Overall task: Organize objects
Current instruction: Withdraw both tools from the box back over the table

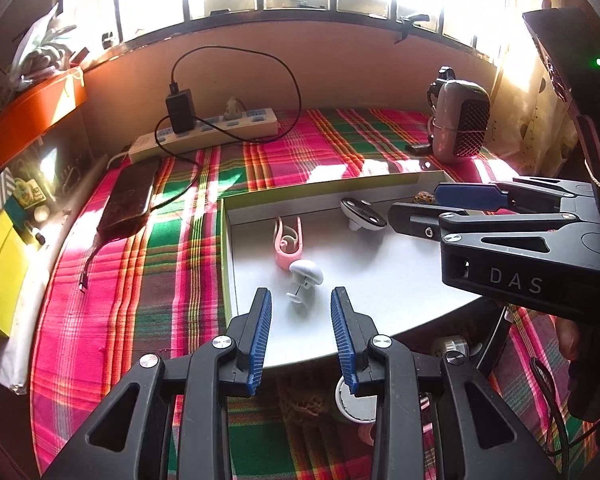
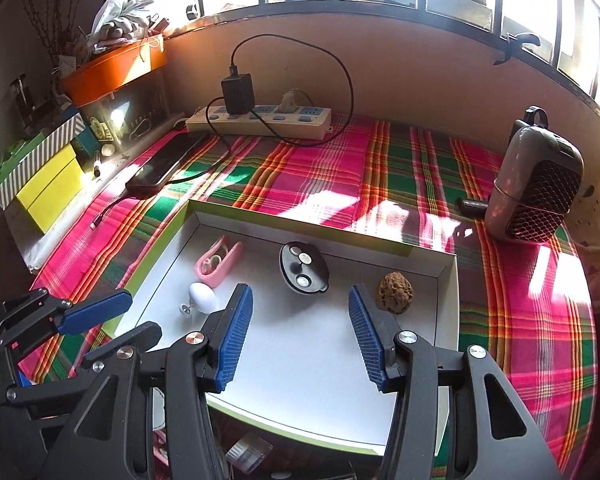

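Plaid cloth (image 2: 380, 168) under tray (image 2: 448, 300), power strip (image 2: 260, 122), phone (image 2: 168, 168).

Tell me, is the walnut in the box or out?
In: the walnut lies on the box floor, near its right wall.

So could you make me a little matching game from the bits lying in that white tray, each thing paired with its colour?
Things:
1. clip
2. egg-shaped piece
3. oval disc
4. wrinkled nut

Colours:
a. brown
b. black
c. pink
d. white

Pairs: 1-c, 2-d, 3-b, 4-a. All four lie in the tray.
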A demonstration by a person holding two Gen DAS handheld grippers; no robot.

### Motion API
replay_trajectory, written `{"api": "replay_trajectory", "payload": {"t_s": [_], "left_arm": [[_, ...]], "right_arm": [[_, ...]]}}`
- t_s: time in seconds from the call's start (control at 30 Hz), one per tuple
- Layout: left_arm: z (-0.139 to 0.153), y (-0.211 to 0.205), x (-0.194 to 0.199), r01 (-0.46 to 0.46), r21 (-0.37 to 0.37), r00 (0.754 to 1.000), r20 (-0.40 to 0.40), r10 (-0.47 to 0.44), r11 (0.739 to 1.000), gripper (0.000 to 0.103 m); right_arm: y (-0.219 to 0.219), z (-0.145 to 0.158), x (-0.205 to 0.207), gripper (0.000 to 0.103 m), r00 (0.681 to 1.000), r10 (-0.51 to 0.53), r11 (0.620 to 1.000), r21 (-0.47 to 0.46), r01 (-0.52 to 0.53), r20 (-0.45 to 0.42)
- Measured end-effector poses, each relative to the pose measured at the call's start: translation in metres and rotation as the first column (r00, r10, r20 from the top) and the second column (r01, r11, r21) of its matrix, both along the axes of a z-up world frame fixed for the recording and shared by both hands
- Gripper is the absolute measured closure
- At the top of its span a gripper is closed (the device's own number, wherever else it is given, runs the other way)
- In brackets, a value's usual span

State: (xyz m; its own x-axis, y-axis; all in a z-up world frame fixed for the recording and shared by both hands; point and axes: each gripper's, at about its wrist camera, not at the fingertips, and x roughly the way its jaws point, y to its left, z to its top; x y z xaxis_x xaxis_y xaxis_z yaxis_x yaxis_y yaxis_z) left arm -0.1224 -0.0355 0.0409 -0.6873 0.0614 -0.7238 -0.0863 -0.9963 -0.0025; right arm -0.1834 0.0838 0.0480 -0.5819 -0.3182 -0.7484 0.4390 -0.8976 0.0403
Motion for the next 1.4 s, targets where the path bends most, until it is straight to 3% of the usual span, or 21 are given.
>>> {"api": "replay_trajectory", "payload": {"t_s": [0.73, 1.4], "left_arm": [[0.003, -0.028, 0.045, -0.036, 0.097, 0.999, -0.03, 0.039, 0.995, 0.074], [-0.024, -0.042, 0.068, -0.037, 0.169, 0.999, 0.042, 0.03, 0.985, 0.073]], "right_arm": [[0.056, 0.002, 0.071, 0.052, 0.983, -0.177, 0.984, -0.033, 0.175, -0.058], [0.072, -0.027, 0.088, 0.051, 0.957, -0.279, 0.952, -0.111, 0.286, 0.076]]}}
